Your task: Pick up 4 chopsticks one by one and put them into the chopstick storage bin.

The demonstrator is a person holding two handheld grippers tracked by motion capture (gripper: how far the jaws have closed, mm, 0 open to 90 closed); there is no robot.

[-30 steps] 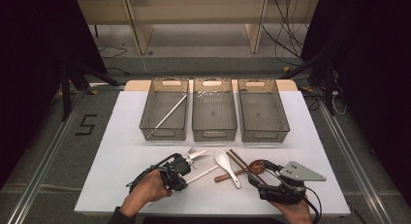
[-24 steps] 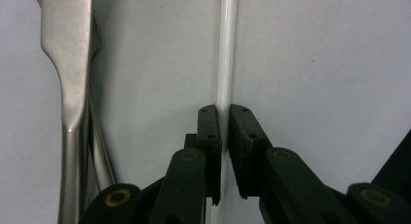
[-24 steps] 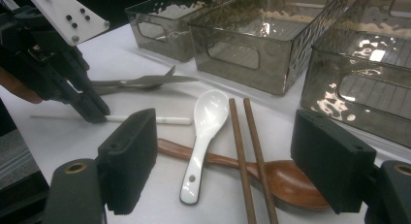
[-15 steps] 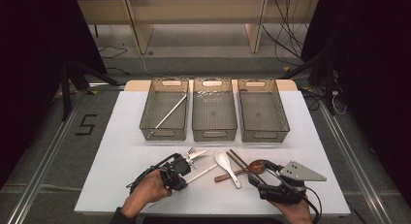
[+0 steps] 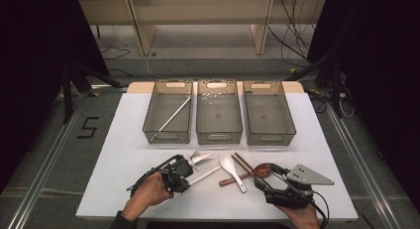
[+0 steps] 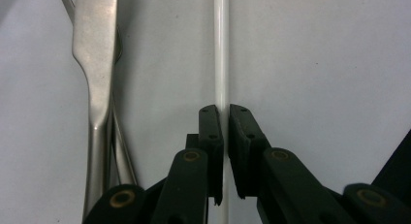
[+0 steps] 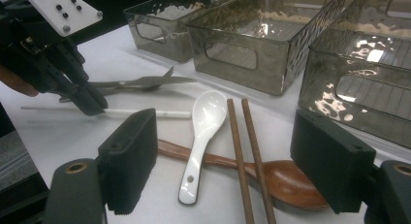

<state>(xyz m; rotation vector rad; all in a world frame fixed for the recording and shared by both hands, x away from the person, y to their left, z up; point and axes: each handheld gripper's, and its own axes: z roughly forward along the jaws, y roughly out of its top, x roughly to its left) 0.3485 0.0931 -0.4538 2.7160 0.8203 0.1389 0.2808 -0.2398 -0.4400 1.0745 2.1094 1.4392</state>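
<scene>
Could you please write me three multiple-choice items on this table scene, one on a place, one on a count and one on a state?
1. Where does the long silver utensil lie?
A. in the left bin
B. in the middle bin
C. beside the white spoon

2. How many grey bins stand in a row?
A. two
B. three
C. four

3. How do the right gripper's jaws stand?
A. shut on the wooden spoon
B. shut on the chopsticks
C. wide open

Answers: 1 A, it lies slantwise inside the left bin. 2 B, the high view shows three side by side. 3 C, its jaws stand far apart above the wooden spoon.
</scene>
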